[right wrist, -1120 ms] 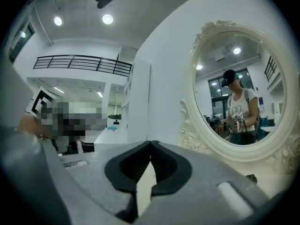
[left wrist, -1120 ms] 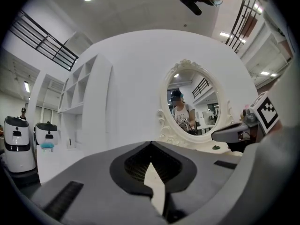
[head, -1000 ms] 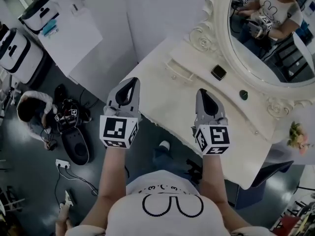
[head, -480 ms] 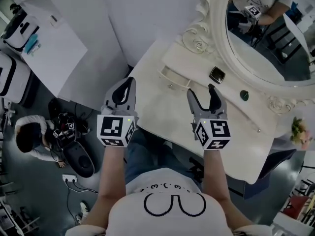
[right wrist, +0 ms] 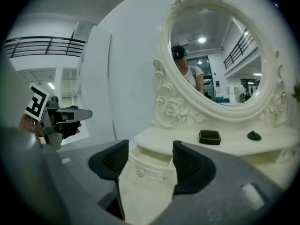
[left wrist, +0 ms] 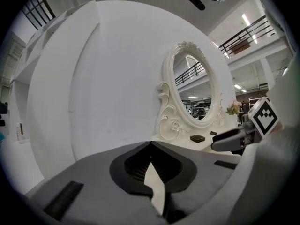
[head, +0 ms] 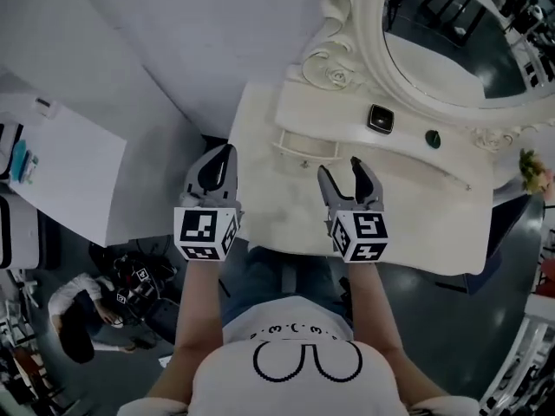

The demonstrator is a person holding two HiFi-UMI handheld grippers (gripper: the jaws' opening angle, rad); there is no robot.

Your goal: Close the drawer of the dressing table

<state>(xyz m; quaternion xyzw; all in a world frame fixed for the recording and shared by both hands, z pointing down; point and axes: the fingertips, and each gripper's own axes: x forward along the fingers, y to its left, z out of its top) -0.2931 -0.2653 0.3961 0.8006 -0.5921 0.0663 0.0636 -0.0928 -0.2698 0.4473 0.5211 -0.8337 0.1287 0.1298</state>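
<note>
Here the drawer (head: 305,146) stands pulled out beneath the dressing table's (head: 416,224) raised shelf, with bare tabletop in front of it. The right gripper (head: 340,175), whose jaws have just been opening and are now spread and empty, hovers just short of the drawer front. Its own view frames the knob (right wrist: 140,172) between them. The left gripper (head: 217,168), jaws pressed together, hangs at the table's left edge, and its view misses the drawer.

Head view overhead; both gripper views level toward dressing table (head: 416,224)
</note>
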